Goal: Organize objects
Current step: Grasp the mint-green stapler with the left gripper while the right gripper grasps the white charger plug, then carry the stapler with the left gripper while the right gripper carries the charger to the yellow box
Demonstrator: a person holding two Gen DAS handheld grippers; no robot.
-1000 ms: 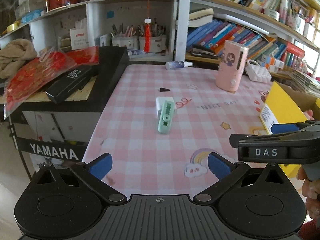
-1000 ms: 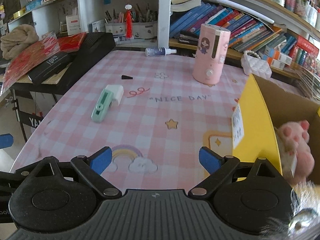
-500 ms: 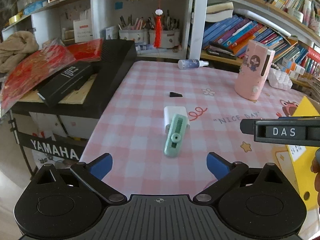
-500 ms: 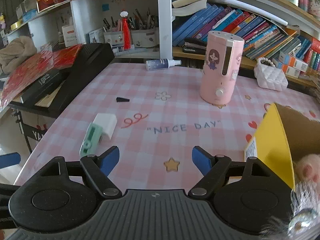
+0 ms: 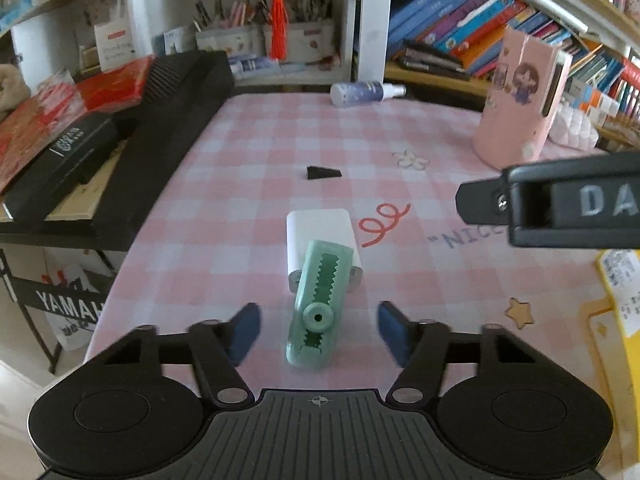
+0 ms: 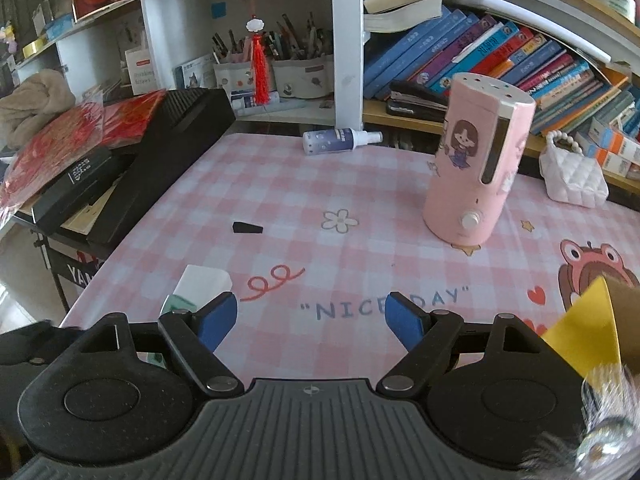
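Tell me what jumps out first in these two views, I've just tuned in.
The green crocodile-shaped gadget lies near the table's left edge, its far end on a white block, and the left gripper is closing around it without touching yet. The tall pink canister with a cartoon girl stands toward the back right. A yellow box flap pokes in at the near right, beside the open, empty right gripper.

The left gripper's fingertips point(image 5: 246, 330) are blurring with motion. In the right wrist view, the right gripper's left finger point(image 6: 218, 320) is hiding most of the green stapler point(image 6: 176, 304); the yellow box point(image 6: 588, 328) is running off the right edge.
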